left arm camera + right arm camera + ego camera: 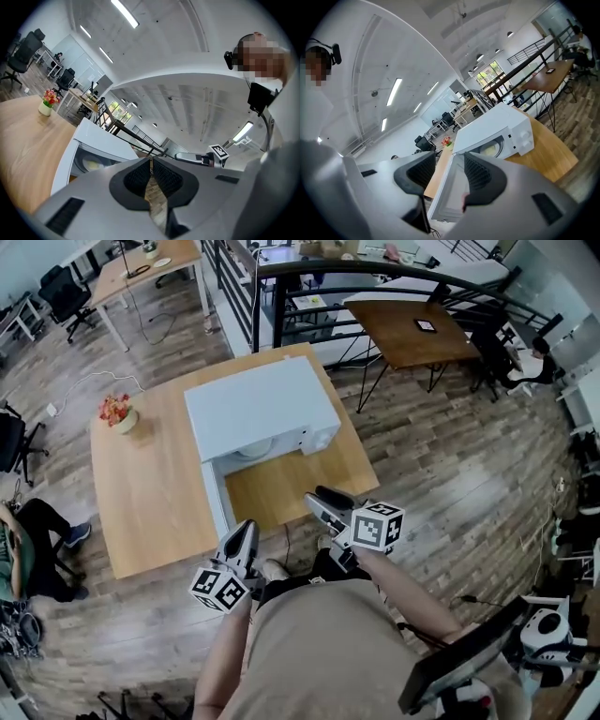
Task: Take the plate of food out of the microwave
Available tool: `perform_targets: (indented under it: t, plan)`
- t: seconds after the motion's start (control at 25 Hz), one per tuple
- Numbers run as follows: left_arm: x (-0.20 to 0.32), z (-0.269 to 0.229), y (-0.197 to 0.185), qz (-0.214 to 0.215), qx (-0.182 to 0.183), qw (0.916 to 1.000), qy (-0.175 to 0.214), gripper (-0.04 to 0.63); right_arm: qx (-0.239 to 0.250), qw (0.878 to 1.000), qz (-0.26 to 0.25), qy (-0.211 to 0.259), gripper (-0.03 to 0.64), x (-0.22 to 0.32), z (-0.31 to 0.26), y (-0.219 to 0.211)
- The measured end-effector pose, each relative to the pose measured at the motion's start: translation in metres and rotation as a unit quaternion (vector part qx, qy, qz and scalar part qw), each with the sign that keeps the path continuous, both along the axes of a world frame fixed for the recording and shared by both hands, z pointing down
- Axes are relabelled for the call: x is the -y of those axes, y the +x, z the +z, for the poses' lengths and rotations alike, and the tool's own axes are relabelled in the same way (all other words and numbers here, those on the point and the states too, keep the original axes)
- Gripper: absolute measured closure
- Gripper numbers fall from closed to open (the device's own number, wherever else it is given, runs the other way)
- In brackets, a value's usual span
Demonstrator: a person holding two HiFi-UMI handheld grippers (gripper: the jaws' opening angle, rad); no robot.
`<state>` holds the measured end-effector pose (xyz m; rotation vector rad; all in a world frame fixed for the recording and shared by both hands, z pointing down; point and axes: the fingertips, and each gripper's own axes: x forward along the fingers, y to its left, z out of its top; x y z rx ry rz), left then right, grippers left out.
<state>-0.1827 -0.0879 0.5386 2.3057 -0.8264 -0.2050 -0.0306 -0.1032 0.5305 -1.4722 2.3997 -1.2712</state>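
1. The right gripper (pixel 449 157) has its jaws apart with nothing pressed between the pads. It hangs over the near edge of the table (pixel 150 493), in front of the microwave's mouth and a little to its right
2. The left gripper (pixel 151 162) has its jaws drawn together on nothing. In the head view it sits just beside the outer end of the open door (pixel 217 510), off the table's near edge
3. The door is hinged on the left of the microwave (pixel 262 404) and swings out toward the person, so it walls off the left side of the approach. The left gripper would have to come round it
4. The plate of food (pixel 251 448) lies inside the cavity, straight ahead of both grippers and deeper in. It is round, so it has no long axis to line up with. Only its near rim shows under the roof
5. The right gripper looks the better placed: bare tabletop runs between it and the opening
6. Room is tight at the cavity roof above and the control panel (pixel 321 439) to the right. The flower pot (pixel 118 414) stands well apart on the left
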Motion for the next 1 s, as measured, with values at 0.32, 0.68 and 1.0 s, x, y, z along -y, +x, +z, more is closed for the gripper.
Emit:
perform_targets:
  t: [0.32,0.68,1.0]
  plan:
    - [0.011,0.013,-0.009,-0.05,0.019,0.9985,-0.014,0.592,0.0,0.999,-0.03,-0.016,0.419,0.038,0.036,-0.01]
    - [0.038,0.016,-0.003,-0.107,0.058,0.9921,-0.031,0.592,-0.034,0.996,-0.018,-0.077,0.42,0.113,0.142,0.019]
    - [0.065,0.023,0.019,-0.119,0.087,0.988,-0.047,0.592,-0.048,0.991,0.005,-0.128,0.419,0.163,0.227,0.025]
